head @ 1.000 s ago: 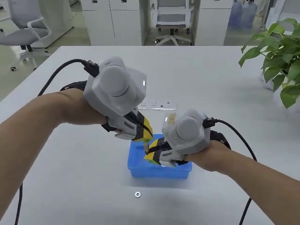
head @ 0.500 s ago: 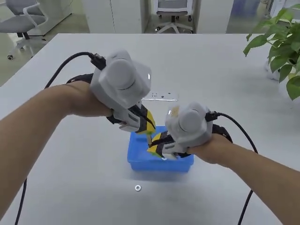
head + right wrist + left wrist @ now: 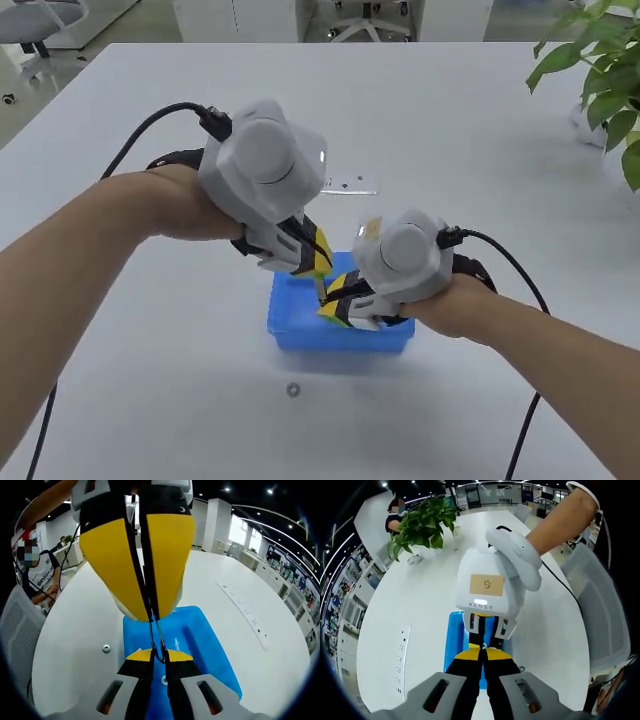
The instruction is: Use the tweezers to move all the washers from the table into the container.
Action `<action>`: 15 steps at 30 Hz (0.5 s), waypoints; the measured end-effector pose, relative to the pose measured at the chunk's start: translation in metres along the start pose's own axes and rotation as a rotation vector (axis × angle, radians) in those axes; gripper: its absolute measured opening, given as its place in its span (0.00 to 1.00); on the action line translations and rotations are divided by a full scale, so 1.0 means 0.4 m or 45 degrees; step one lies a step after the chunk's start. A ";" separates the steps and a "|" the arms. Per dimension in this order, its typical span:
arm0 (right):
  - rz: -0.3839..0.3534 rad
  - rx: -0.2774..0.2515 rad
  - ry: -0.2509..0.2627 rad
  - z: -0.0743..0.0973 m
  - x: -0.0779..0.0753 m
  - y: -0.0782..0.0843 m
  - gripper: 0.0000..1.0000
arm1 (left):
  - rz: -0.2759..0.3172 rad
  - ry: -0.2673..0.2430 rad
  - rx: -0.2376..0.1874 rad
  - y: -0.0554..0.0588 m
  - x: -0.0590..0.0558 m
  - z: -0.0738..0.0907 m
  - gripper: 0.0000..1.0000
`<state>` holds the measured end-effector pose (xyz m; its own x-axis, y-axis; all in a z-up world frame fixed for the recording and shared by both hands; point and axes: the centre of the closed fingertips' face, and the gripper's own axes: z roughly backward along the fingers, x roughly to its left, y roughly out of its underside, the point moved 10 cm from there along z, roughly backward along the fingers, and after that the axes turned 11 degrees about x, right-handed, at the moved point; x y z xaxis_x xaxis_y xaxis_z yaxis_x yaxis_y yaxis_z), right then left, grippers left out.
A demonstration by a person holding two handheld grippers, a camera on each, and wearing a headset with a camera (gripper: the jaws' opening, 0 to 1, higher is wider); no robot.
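Evidently one small silvery metal washer (image 3: 292,390) lies on the bench, just in front of the near wall of the blue rectangular plastic container (image 3: 340,340) and apart from it. The right gripper view has it to the left of the container (image 3: 200,640), and a pale ring on the container floor there may be another washer, though it is too small to be sure.

The thin dark metal tweezers (image 3: 154,635) hang over the container. The left gripper (image 3: 150,617) has its yellow fingers clenched on their upper end. The right gripper (image 3: 159,655) seems to pinch its fingers around their legs near the tips. I cannot tell whether the tips carry anything.

This looks like the drop-off step above the container. Next, both grippers would carry the tweezers together over the near wall, down to the washer on the white bench (image 3: 480,160), with the right gripper easing off so the tips part around the rim.
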<state>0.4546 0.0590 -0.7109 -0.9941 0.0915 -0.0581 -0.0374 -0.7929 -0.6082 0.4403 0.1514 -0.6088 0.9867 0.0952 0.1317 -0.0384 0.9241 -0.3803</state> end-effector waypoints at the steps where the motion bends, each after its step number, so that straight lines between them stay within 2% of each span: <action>1: -0.002 0.004 -0.002 -0.002 0.000 0.002 0.10 | 0.002 0.003 0.000 0.001 0.000 -0.003 0.05; 15: -0.012 0.009 0.002 -0.005 -0.007 0.007 0.10 | 0.001 0.003 -0.008 0.000 0.006 -0.009 0.05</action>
<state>0.4575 0.0576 -0.7139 -0.9936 0.0997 -0.0535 -0.0474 -0.7961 -0.6033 0.4431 0.1502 -0.6117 0.9870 0.0953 0.1293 -0.0383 0.9215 -0.3864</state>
